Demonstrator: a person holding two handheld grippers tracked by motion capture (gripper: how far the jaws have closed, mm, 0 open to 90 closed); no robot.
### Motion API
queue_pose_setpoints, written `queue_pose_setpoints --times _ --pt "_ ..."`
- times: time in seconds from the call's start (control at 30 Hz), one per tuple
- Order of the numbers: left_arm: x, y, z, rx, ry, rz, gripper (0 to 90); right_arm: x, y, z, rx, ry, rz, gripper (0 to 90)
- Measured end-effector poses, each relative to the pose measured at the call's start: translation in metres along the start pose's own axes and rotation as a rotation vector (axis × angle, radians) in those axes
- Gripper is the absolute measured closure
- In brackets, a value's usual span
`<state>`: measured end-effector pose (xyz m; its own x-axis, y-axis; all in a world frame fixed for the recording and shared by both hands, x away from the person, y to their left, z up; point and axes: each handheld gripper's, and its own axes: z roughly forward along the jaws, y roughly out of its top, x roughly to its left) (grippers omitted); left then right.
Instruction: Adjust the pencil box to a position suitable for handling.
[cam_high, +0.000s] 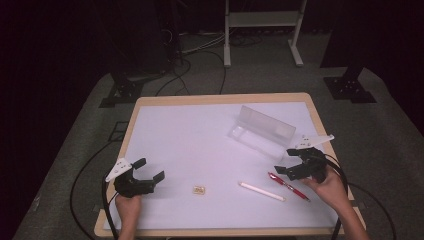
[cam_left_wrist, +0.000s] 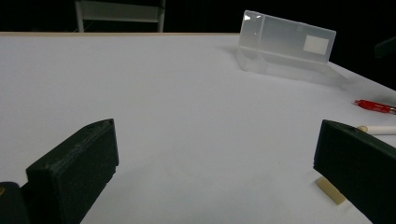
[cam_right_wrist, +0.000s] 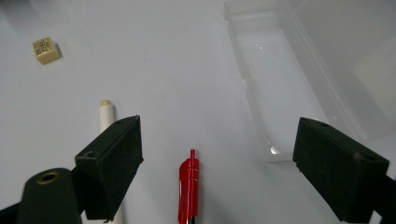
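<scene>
Nothing packed yet: red pen (cam_right_wrist: 188, 189) lies between the right gripper (cam_high: 292, 161)'s spread jaws, lower centre; left gripper (cam_high: 148, 169) idles, jaws apart.

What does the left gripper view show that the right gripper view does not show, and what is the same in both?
The left gripper view alone shows the table's far wooden edge, a white frame beyond it, and the white label on the open lid. The right gripper view alone shows the print on top of the small beige block and the inside of the clear box. Both share the box, the red pen, the white pen, the block and open black fingers.
</scene>
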<state>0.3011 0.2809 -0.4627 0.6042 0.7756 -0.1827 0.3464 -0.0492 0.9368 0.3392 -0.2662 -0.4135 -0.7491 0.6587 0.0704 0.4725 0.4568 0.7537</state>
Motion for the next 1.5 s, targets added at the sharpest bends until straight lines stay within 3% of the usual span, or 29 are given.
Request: queue_pose_setpoints --times 0.87,1.5 --pt "0.0 0.0 0.0 0.003 -0.003 -0.002 0.0 -0.006 0.039 0.01 0.039 0.011 -0.057 15.0" --pt "0.001 0.0 0.001 -0.002 -0.003 -0.017 0.0 -0.006 0.055 0.025 0.059 0.005 -0.079 15.0"
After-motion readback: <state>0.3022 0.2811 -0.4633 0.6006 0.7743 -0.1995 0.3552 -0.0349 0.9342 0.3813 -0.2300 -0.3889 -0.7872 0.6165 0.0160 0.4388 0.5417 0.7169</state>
